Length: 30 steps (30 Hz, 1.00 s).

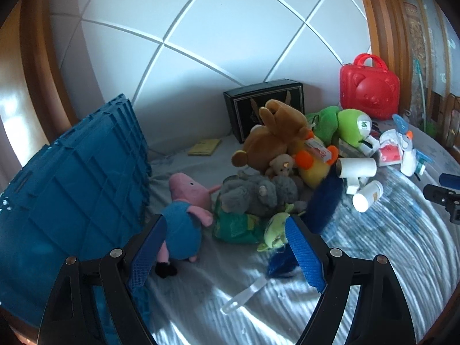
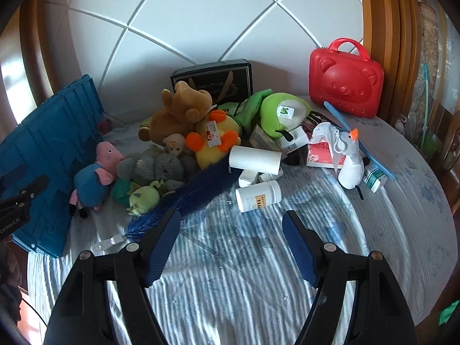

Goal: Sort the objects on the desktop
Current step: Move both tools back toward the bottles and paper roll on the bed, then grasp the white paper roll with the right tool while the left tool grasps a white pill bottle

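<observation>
Both grippers hang over the striped cloth with nothing in them: the left gripper (image 1: 224, 247) stands spread wide, the right gripper (image 2: 231, 244) likewise released, bare cloth (image 2: 230, 273) between its pads. Taking the blue feather duster (image 2: 198, 187) as the marker, its clear handle lies nearest, just ahead of the left gripper. To the duster's left sits the pink pig doll (image 1: 187, 215), close before the left gripper's left finger, with a small green alien toy (image 1: 274, 230) by the right finger. Right of the duster lies a white pill bottle (image 2: 257, 195), just beyond the right gripper, with a white tube (image 2: 254, 159) behind it. Behind the duster the plush pile rises: a grey toy (image 1: 258, 192), a yellow duck (image 2: 217, 141) and a brown bear (image 1: 276, 132), overlapping so that their lower parts are hidden. Farther left stands the blue crate (image 1: 72, 187), cut off by the frame. Farthest back are a black box (image 1: 264, 109) and a red case (image 2: 346, 80) against the wall. Open cloth lies to the right, out to the table's curved edge.
</observation>
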Motion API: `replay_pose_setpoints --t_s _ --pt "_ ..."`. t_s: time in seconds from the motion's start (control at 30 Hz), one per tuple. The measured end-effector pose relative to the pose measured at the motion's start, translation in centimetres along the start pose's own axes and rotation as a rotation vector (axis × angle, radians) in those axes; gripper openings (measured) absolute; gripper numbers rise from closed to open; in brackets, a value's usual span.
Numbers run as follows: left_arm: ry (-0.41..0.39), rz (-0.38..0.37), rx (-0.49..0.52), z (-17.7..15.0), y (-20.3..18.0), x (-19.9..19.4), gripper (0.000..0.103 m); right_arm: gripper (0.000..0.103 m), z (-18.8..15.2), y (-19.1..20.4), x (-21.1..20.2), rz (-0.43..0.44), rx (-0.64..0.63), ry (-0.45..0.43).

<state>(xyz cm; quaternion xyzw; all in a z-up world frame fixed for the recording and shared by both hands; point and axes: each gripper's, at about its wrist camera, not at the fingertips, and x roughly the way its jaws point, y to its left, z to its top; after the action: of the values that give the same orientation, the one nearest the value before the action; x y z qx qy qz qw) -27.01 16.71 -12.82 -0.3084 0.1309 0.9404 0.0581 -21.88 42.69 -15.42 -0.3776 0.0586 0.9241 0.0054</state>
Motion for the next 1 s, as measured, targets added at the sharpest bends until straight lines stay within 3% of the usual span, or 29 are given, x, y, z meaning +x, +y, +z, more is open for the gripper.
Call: replay_pose_setpoints --t_s 0.13,0.33,0.47,0.53,0.7,0.87,1.0 --pt "0.040 -0.025 -0.004 0.7 -3.2 2.6 0.085 0.073 2.8 -3.3 4.9 0.061 -0.058 0.069" --pt "0.076 -0.045 -0.022 1.4 -7.3 5.3 0.085 0.073 7.8 -3.7 13.3 0.135 -0.366 0.162" --pt "0.087 -0.086 0.004 1.4 -10.1 7.1 0.085 0.073 9.0 -3.6 18.3 0.203 -0.481 0.245" --pt "0.100 -0.100 0.031 1.2 -11.4 7.9 0.085 0.056 8.8 -3.3 20.2 0.220 -0.542 0.288" --pt "0.153 -0.130 0.054 0.4 -14.0 9.5 0.085 0.046 8.9 -2.7 21.7 0.226 -0.662 0.299" --pt "0.153 -0.170 0.109 0.2 -16.1 10.1 0.085 0.045 7.8 -2.0 22.8 0.226 -0.787 0.366" --pt "0.151 -0.271 0.185 0.7 -18.5 12.0 0.085 0.046 7.1 -1.5 24.1 0.166 -0.831 0.391"
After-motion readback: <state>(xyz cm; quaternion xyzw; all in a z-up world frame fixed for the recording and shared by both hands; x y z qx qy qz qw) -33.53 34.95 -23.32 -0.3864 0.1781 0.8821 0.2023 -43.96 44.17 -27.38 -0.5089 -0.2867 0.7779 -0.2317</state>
